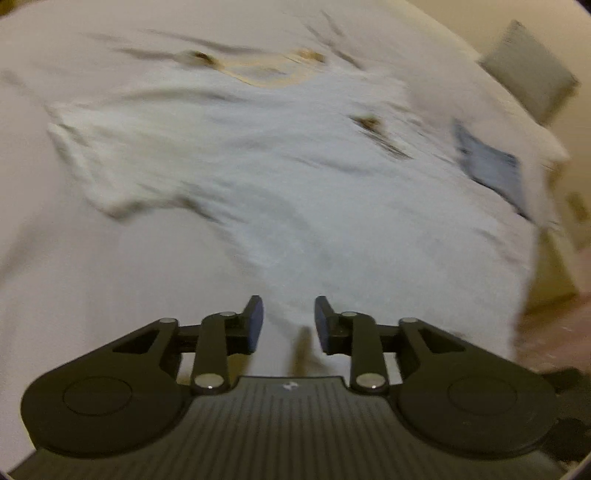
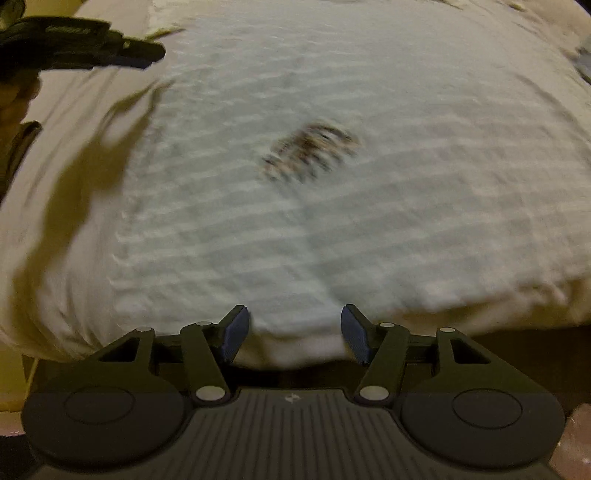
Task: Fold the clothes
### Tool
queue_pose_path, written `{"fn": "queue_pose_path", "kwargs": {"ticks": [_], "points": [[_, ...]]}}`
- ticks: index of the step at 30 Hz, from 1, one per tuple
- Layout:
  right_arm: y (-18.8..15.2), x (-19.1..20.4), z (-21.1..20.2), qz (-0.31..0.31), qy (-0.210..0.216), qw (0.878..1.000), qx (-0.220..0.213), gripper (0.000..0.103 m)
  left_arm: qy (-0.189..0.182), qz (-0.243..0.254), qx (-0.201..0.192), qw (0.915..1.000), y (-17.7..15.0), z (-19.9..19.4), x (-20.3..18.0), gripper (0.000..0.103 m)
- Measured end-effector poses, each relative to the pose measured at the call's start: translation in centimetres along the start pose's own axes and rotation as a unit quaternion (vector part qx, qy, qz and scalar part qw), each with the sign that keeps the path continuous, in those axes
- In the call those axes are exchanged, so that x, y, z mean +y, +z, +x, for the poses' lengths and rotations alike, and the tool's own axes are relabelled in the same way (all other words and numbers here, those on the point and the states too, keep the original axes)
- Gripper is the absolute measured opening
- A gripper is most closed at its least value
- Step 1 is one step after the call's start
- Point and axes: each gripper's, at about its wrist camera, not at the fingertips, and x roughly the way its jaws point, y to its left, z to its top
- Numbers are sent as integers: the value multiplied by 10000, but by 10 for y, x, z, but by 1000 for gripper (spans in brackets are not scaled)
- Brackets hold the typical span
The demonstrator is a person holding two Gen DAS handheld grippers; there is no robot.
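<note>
T-shirt [image 1: 280, 177] lies spread across a white bed [image 1: 55, 277].

No text, number or brand name can be read in either view. A small pale emblem [image 1: 290, 386] stands on the ribbed body of the left gripper, and its like [image 2: 291, 398] on the right gripper's body, neither with letters. Pale marks on the dark strap [image 2: 68, 29] at the far left and the dark print [image 2: 310, 151] on the white T-shirt are too blurred to read.
</note>
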Motion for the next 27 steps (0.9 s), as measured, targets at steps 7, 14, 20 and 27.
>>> {"fn": "queue_pose_path", "kwargs": {"ticks": [7, 14, 20, 27], "points": [[-17, -61, -66, 454, -370, 9975, -393, 68, 232, -177, 239, 9993, -22, -12, -69, 38], [-1, -98, -160, 633, -451, 9909, -1096, 85, 837, -180, -281, 9959, -18, -88, -111, 76], [2, -80, -224, 958, -346, 9832, -1512, 88, 959, 443, -387, 9937, -14, -134, -137, 101], [-9, -13, -269, 1015, -988, 9747, -1731, 89, 761, 975, -709, 9898, -18, -187, -151, 102]]}}
